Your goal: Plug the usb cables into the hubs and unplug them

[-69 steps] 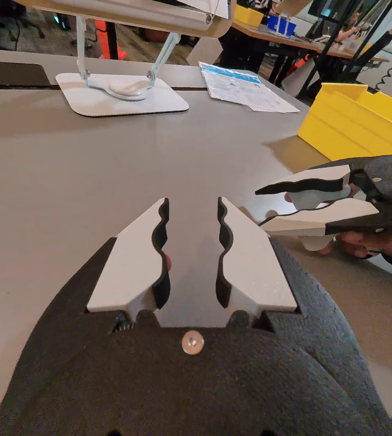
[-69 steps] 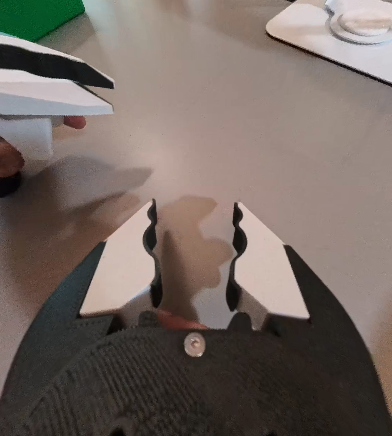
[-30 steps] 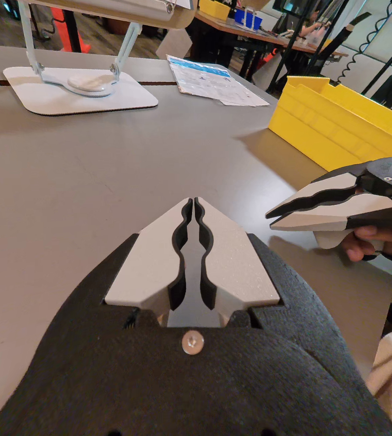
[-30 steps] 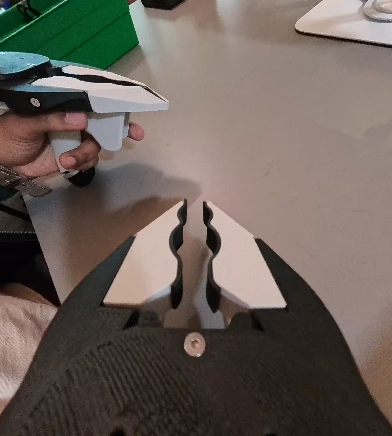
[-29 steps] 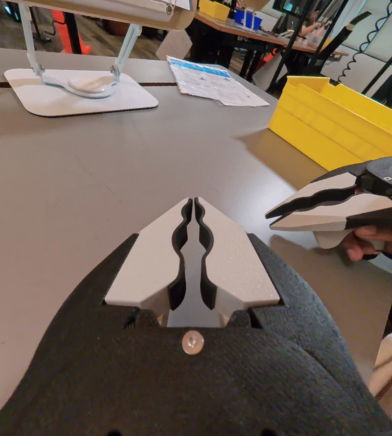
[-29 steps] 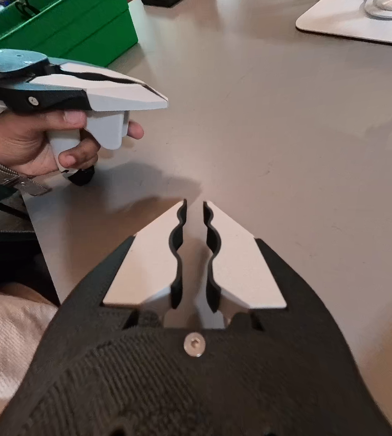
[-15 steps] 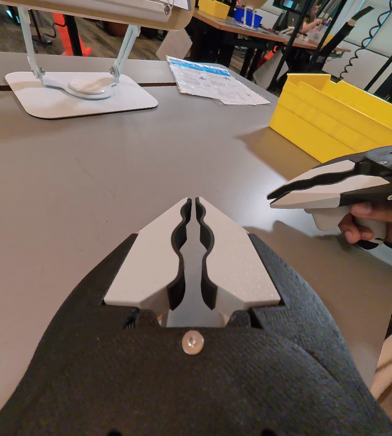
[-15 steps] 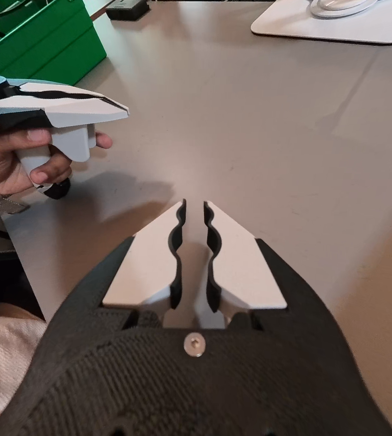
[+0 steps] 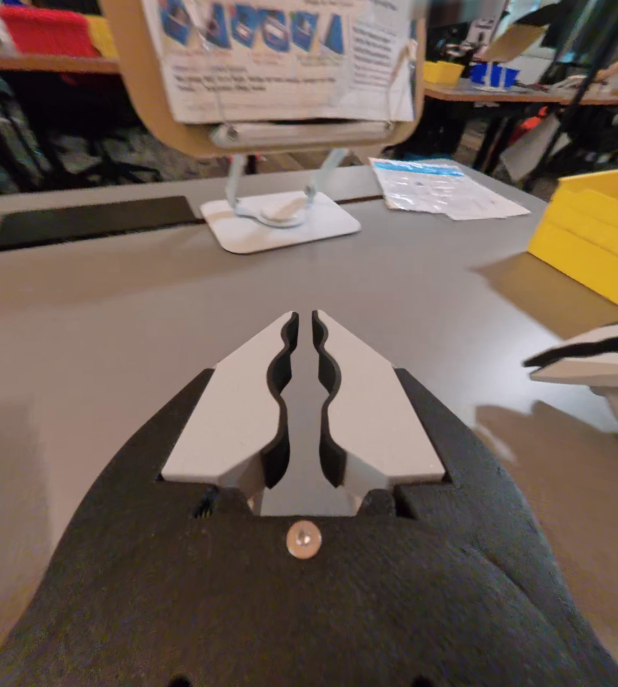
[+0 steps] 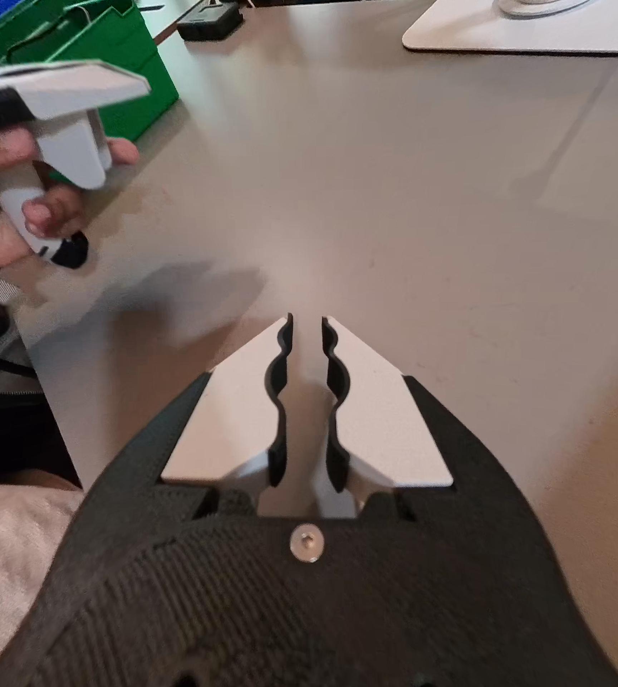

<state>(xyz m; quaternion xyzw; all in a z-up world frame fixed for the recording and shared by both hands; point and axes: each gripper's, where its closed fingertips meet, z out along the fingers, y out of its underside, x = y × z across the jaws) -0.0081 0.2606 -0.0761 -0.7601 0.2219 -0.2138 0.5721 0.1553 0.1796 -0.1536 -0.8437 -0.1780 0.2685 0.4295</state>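
Note:
No usb cable or hub shows clearly in either view. My left gripper [image 9: 304, 314] hovers over the bare grey table [image 9: 114, 334]; its jaws are nearly together with a thin gap and nothing between them. It also shows at the left of the right wrist view [image 10: 140, 87], held by a hand. My right gripper [image 10: 306, 318] is likewise closed to a narrow gap and empty, low over the table near its front edge. Its tips show blurred at the right edge of the left wrist view [image 9: 528, 362].
A white stand base [image 9: 281, 226] holds up a tan board with a paper sheet [image 9: 281, 55] at the back. A yellow bin [image 9: 597, 252] stands at the right, with a plastic-sleeved sheet [image 9: 445, 193] behind it. A green bin [image 10: 114, 55] and a small black object [image 10: 211, 18] lie at the far left.
Both grippers went from open to nearly closed about a second ago. Since then my left gripper has tilted up, bringing the board into view. The right gripper has drifted slightly.

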